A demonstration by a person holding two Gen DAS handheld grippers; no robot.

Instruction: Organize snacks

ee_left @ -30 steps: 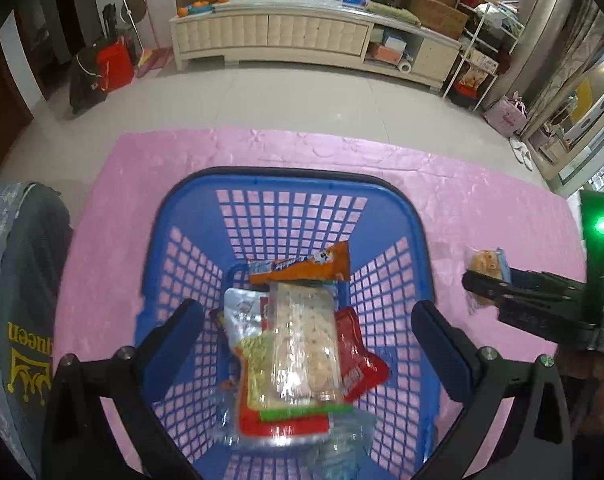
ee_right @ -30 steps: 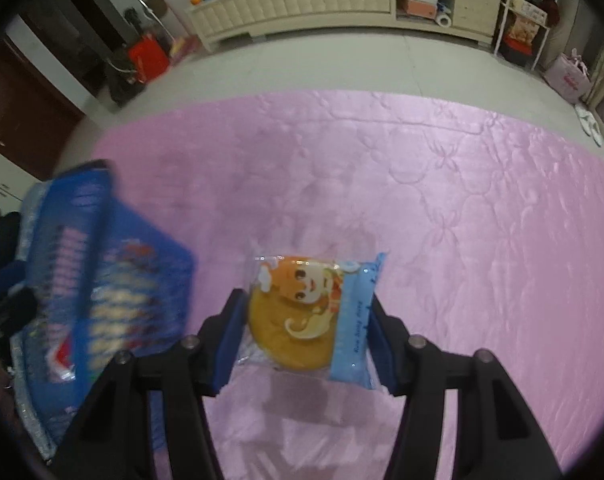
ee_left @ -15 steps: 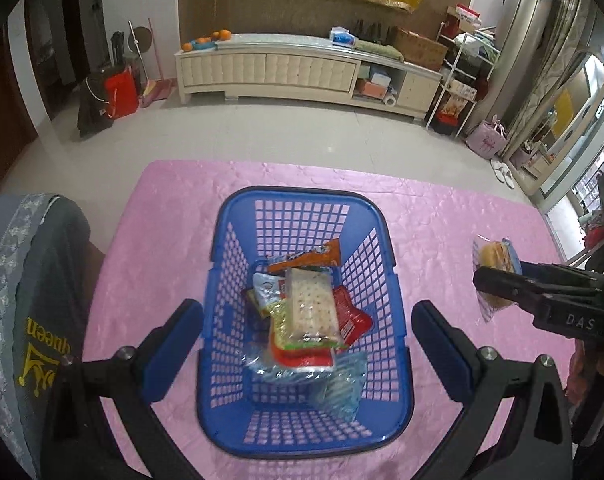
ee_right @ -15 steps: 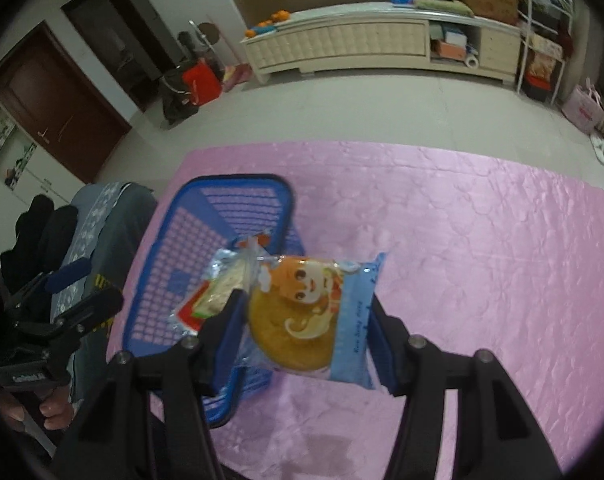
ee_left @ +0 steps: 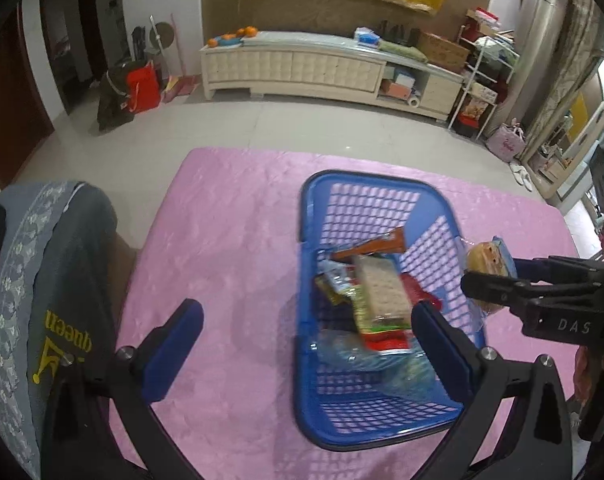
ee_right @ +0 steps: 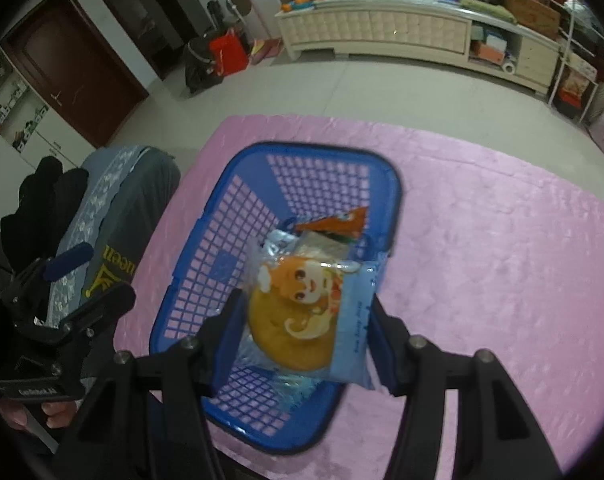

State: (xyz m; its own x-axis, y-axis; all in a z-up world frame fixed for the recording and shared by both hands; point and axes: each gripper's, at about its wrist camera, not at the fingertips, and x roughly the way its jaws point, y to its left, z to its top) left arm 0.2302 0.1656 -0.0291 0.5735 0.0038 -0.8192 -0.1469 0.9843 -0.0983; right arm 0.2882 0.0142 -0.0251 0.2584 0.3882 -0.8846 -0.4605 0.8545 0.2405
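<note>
The right tongs [ee_right: 302, 320] are closed on a packaged cake [ee_right: 305, 320], pinching the wrapper by both sides above the blue basket [ee_right: 230, 248] on the pink counter [ee_right: 481, 260]. The left tongs [ee_left: 305, 340] gape wide, holding nothing, beside the basket [ee_left: 381, 428] of snack packs [ee_left: 377, 296]

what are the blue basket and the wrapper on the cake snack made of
Blue basket: looks like moulded rigid plastic, given its even lattice walls and smooth, slightly shiny rim. Cake snack wrapper: seemingly thin glossy plastic film, clear over the cake, printed elsewhere, crinkling in the right tongs.
</note>
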